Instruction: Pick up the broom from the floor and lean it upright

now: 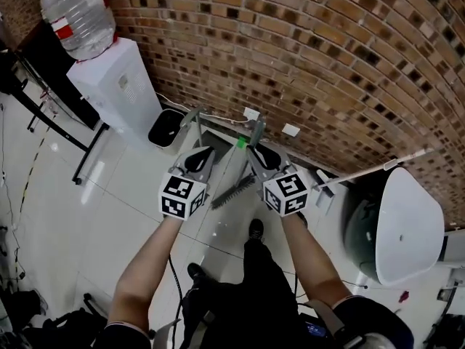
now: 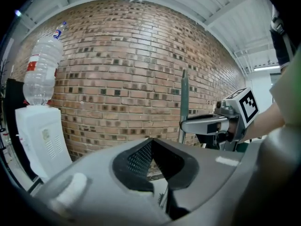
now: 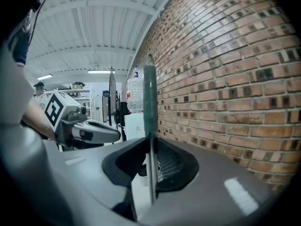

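The broom's grey-green handle stands upright between the pads of my right gripper, which is shut on it close to the brick wall. In the head view the right gripper points at the wall, and the broom's bristle head hangs low between my two hands, above the tiled floor. My left gripper is level with it to the left. Its pads meet with nothing between them. From the left gripper view the handle rises through the right gripper.
A white water dispenser with a clear bottle stands at the wall on the left, with a black tray at its foot. A white rounded bin and a thin white rod are on the right. The brick wall is straight ahead.
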Motion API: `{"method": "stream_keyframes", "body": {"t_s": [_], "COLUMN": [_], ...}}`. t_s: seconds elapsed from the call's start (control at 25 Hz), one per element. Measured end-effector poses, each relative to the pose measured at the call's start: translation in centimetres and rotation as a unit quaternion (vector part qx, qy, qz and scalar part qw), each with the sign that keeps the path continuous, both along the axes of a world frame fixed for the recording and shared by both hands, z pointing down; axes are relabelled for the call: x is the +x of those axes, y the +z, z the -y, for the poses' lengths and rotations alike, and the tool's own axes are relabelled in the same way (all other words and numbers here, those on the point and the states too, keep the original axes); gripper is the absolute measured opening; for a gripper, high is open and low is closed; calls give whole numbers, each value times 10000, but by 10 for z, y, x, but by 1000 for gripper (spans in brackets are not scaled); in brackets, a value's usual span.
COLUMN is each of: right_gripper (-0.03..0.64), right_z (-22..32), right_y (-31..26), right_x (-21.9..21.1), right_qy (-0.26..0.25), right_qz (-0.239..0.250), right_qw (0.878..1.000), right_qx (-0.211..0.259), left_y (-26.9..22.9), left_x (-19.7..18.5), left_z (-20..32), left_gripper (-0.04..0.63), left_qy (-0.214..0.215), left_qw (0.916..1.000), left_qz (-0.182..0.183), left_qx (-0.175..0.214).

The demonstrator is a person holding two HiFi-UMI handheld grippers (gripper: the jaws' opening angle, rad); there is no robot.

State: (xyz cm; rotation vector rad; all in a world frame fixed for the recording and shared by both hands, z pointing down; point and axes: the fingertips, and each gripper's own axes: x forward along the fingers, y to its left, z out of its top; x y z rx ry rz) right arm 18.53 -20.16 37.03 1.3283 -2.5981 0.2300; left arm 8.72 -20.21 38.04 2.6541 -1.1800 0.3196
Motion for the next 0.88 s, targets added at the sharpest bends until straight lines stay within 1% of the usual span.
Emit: {"method": "stream_keyframes", "body": {"t_s": [0.16,0.32,0.44,0.56,0.64,0.72,0.88], "right_gripper": [72,72,72,72,72,72,73], "right_z": [35,66,89,113,132,149,181], "right_y": [30,59,92,134,163,189,227], "right_x": [58,91,108,123,132,141,157], "right_qy": [-38,-220,-347,-383,-373,-346,-317], "right_qz": [267,411,426,424,470,495,377], "right_qw": [9994,9980,9966,9951,9941,9931,9922], "right_qx": [-239,-432,-612,-801,-905,-1009,-1141], "left_y": [27,55,80,109,127,145,177], "left_x": [60,98,116,129,136,143,157], "left_z": [31,58,78,102,121,141,173], "left_gripper": [0,0,0,0,0,0,0], "left_qy": [-80,-134,-185,-208,-187,-147,-196], "left_qw": [9998,9990,9983,9980,9980,9980,9974], "left_qz": [30,190,241,191,132,150,213], "left_qx": [-202,-377,-489,-564,-588,-591,-664]}}
